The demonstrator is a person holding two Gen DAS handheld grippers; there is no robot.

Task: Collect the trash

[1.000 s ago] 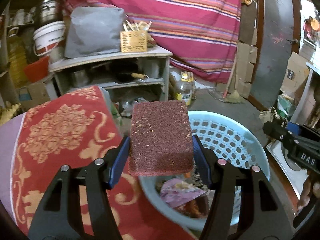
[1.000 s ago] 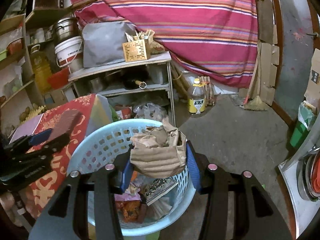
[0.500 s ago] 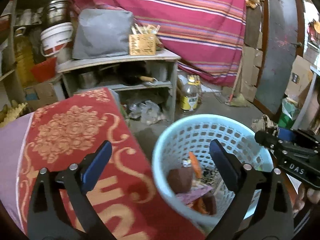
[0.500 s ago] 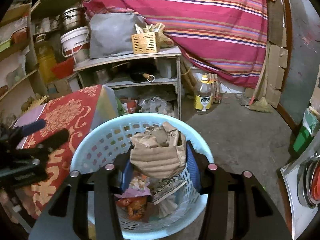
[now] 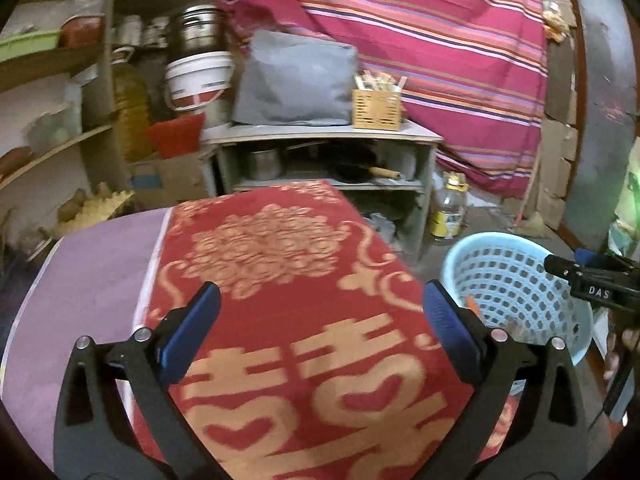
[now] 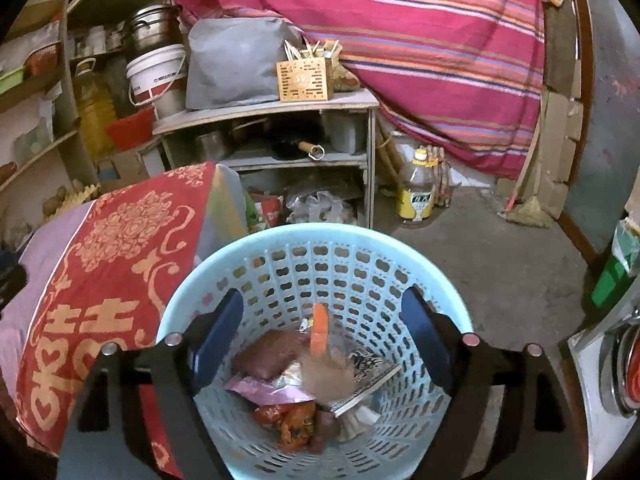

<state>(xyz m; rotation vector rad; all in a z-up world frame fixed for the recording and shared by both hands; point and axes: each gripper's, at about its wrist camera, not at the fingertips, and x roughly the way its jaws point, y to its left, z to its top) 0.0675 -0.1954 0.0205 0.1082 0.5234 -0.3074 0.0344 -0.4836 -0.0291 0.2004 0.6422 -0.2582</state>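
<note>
Trash fills the bottom of the pale blue perforated plastic basket [image 6: 316,240]: a maroon scouring pad [image 6: 266,354], a pink foil wrapper [image 6: 264,390], a red crumpled snack packet [image 6: 288,416], and a blurred brown lump [image 6: 326,372], probably cardboard, above them. The right gripper [image 6: 320,336] hangs over the basket, its jaws opening with nothing pressed between the blue pads [image 6: 216,336]. The left gripper [image 5: 316,328] stands wide open and empty above the red cloth with gold floral pattern [image 5: 280,280], the basket just beside the cloth's edge on the grey floor [image 6: 500,264].
</note>
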